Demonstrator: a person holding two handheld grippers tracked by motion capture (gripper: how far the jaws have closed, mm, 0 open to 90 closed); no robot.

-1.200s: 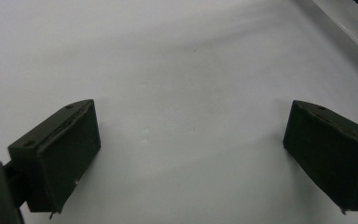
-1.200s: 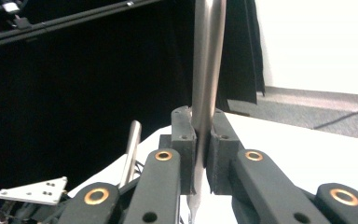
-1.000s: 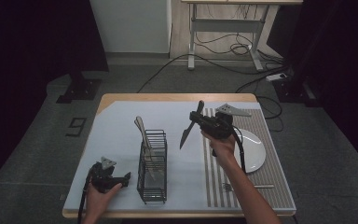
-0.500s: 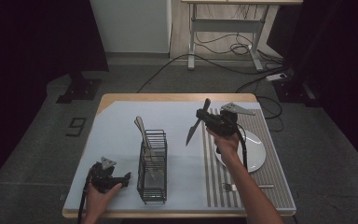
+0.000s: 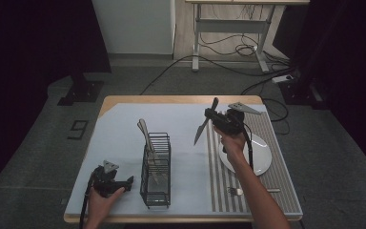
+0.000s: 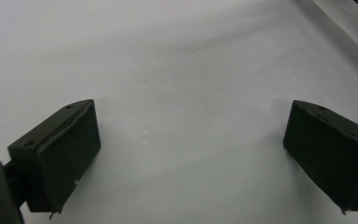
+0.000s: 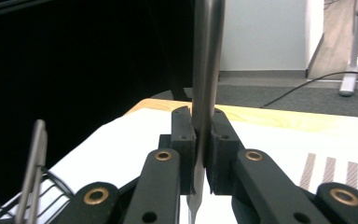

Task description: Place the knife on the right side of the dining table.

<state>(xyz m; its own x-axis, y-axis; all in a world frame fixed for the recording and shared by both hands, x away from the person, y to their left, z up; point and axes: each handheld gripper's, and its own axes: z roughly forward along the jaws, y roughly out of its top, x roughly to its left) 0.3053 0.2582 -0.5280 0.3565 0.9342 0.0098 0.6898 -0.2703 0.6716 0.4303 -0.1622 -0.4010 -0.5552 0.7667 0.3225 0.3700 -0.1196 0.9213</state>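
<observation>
Left gripper [image 6: 191, 154] agape, right gripper [image 7: 200, 154] clamped

No lettering, label, brand or number can be read in these views. A dark plate [image 5: 78, 129] on the floor to the left of the table [image 5: 181, 101] carries a pale mark, perhaps a figure, too small to make out.

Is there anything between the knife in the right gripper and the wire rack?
Nothing visible. The right gripper holds the knife above bare mat, right of the wire rack. Utensils already stand inside the rack.
</observation>
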